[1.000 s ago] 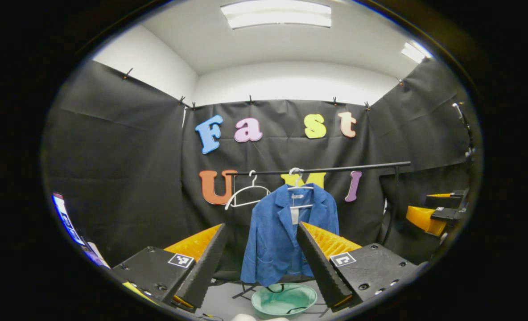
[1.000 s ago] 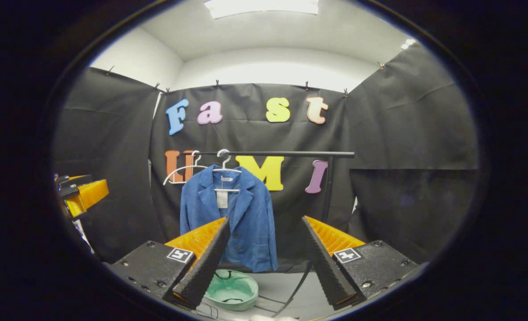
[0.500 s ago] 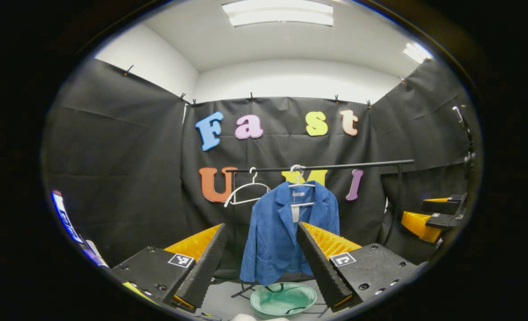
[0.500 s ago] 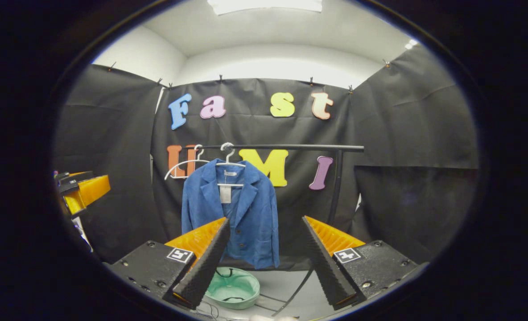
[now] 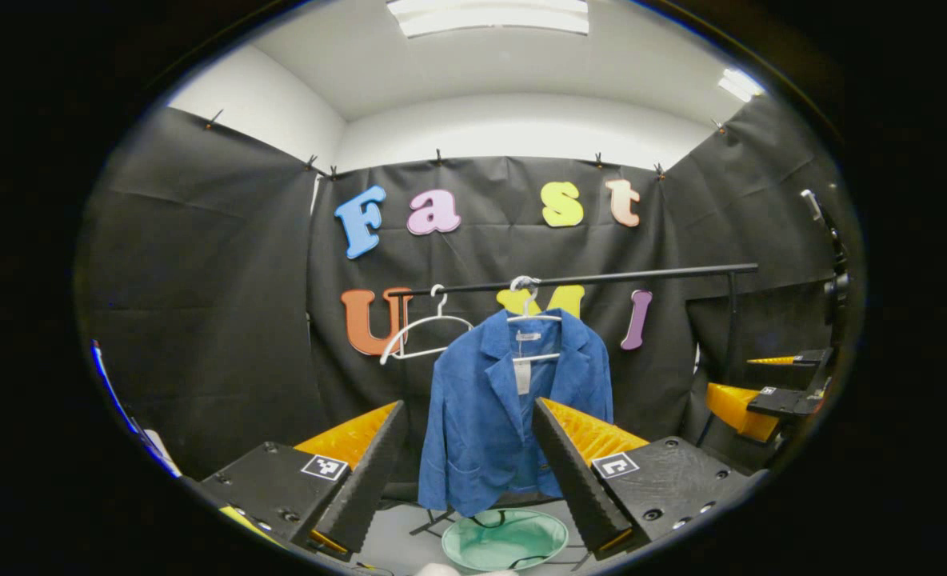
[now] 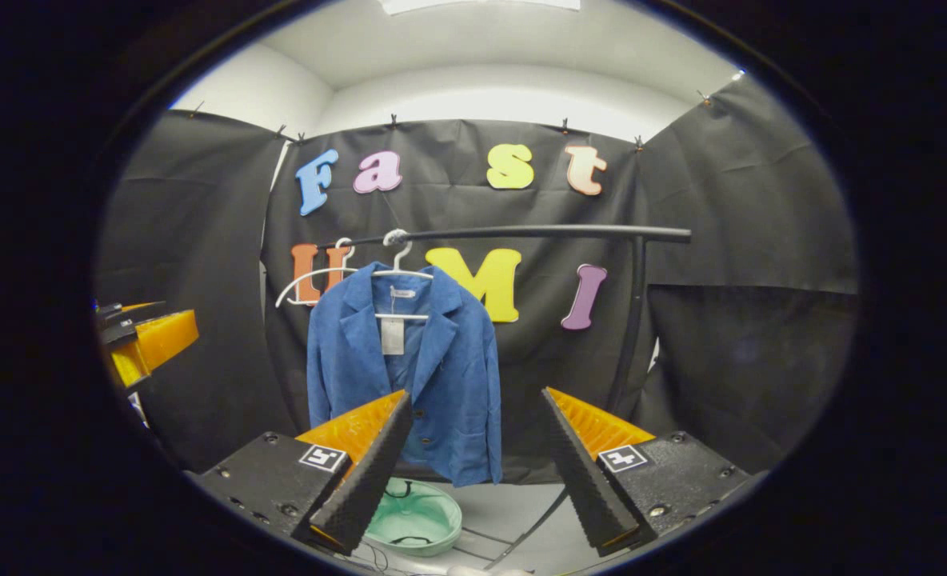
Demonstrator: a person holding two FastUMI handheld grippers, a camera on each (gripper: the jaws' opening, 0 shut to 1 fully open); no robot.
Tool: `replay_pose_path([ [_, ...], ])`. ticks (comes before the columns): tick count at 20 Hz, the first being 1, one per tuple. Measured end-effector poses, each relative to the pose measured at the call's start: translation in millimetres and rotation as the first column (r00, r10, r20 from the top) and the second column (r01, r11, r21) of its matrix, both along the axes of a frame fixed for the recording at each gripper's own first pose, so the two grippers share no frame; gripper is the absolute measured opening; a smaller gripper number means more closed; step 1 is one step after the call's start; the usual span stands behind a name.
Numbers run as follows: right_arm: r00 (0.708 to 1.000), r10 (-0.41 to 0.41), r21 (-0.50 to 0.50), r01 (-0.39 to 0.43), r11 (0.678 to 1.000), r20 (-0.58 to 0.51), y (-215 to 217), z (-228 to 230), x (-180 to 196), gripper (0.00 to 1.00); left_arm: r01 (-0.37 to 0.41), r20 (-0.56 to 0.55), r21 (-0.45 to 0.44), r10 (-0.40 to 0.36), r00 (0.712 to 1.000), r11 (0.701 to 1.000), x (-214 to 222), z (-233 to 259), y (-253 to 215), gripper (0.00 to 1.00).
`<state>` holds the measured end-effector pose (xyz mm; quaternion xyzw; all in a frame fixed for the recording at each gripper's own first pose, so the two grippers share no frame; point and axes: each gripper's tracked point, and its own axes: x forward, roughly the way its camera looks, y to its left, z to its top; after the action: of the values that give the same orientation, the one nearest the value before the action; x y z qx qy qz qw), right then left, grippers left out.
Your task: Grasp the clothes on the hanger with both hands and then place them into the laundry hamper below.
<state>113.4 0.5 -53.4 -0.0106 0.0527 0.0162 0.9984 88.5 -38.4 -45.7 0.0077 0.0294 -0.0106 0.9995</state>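
A blue jacket (image 5: pixel 489 416) (image 6: pixel 449 376) hangs on a white hanger (image 5: pixel 531 308) (image 6: pixel 397 268) from a black rail (image 5: pixel 601 279) (image 6: pixel 521 233). Below it on the floor sits a green round hamper (image 5: pixel 504 540) (image 6: pixel 413 518). My left gripper (image 5: pixel 465 472) is open, some way in front of the jacket, holding nothing. My right gripper (image 6: pixel 473 464) is also open and empty, with the jacket to its left. In the left gripper view the right gripper (image 5: pixel 761 400) appears at the far right; in the right gripper view the left gripper (image 6: pixel 141 344) appears at the far left.
An empty white hanger (image 5: pixel 421 340) (image 6: pixel 313 284) hangs left of the jacket. The rail's upright post (image 6: pixel 629 320) stands at the right, with the stand's legs (image 6: pixel 529 520) on the grey floor. Black cloth walls close the booth on three sides.
Both grippers have moved closer to the rail and jacket, which look larger and higher in both views. Both stay open.
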Motion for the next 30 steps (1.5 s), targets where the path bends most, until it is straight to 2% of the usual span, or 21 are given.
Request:
replay_pose_path([
  [4, 0.999, 0.045, 0.019, -0.045, 0.999, -0.024, 3.4, -20.3, 59.0, 1.00, -0.010, 0.001, -0.022, 0.010, 1.000, 1.000, 47.5, -16.4, -15.3, 0.99],
  [13, 0.991, 0.131, 0.007, -0.131, 0.991, -0.028, 18.7, -45.8, 191.8, 1.00, -0.101, 0.021, 0.009, 0.100, 0.995, 0.995, 150.8, -50.6, -36.2, 0.99],
  [14, 0.989, 0.143, 0.011, -0.143, 0.990, -0.029, 22.2, -46.8, 205.2, 1.00, -0.117, 0.025, 0.012, 0.117, 0.993, 0.993, 162.9, -54.6, -35.9, 0.92],
  [15, 0.987, 0.155, 0.017, -0.155, 0.988, -0.032, 27.3, -50.1, 218.2, 0.99, -0.129, 0.013, 0.010, 0.129, 0.992, 0.992, 172.7, -62.1, -35.9, 0.99],
  [18, 0.983, 0.181, 0.025, -0.180, 0.983, -0.041, 39.2, -56.8, 257.1, 1.00, -0.148, -0.036, -0.008, 0.147, 0.988, 0.989, 204.3, -88.0, -38.7, 0.99],
  [20, 0.979, 0.201, 0.037, -0.199, 0.979, -0.045, 47.7, -59.6, 275.3, 1.00, -0.163, -0.045, 0.000, 0.163, 0.986, 0.987, 224.0, -99.5, -35.1, 0.95],
  [23, 0.971, 0.236, 0.059, -0.233, 0.971, -0.042, 64.0, -59.1, 300.7, 0.99, -0.141, -0.071, -0.010, 0.140, 0.988, 0.990, 246.7, -116.5, -43.6, 0.95],
  [24, 0.966, 0.256, 0.068, -0.253, 0.965, -0.041, 71.2, -56.8, 306.4, 0.99, -0.132, -0.066, -0.010, 0.131, 0.989, 0.991, 254.5, -118.3, -46.7, 0.99],
  [25, 0.964, 0.262, 0.070, -0.259, 0.963, -0.036, 75.4, -55.3, 310.2, 0.99, -0.134, -0.060, -0.003, 0.134, 0.989, 0.991, 260.6, -119.6, -46.9, 0.95],
  [26, 0.962, 0.271, 0.065, -0.269, 0.961, -0.029, 79.9, -53.4, 315.7, 0.99, -0.142, -0.058, 0.006, 0.142, 0.988, 0.990, 266.2, -121.6, -45.4, 0.99],
  [27, 0.960, 0.278, 0.058, -0.276, 0.959, -0.024, 81.4, -55.0, 317.9, 1.00, -0.144, -0.060, 0.014, 0.145, 0.988, 0.989, 272.6, -125.7, -45.8, 0.95],
  [29, 0.960, 0.280, 0.045, -0.279, 0.959, -0.019, 90.6, -55.0, 330.3, 0.99, -0.151, -0.066, 0.018, 0.152, 0.986, 0.988, 282.7, -130.7, -45.0, 0.95],
  [30, 0.958, 0.285, 0.047, -0.284, 0.958, -0.026, 95.6, -57.3, 335.4, 0.97, -0.156, -0.063, 0.021, 0.157, 0.986, 0.988, 287.3, -132.1, -44.3, 0.99],
])
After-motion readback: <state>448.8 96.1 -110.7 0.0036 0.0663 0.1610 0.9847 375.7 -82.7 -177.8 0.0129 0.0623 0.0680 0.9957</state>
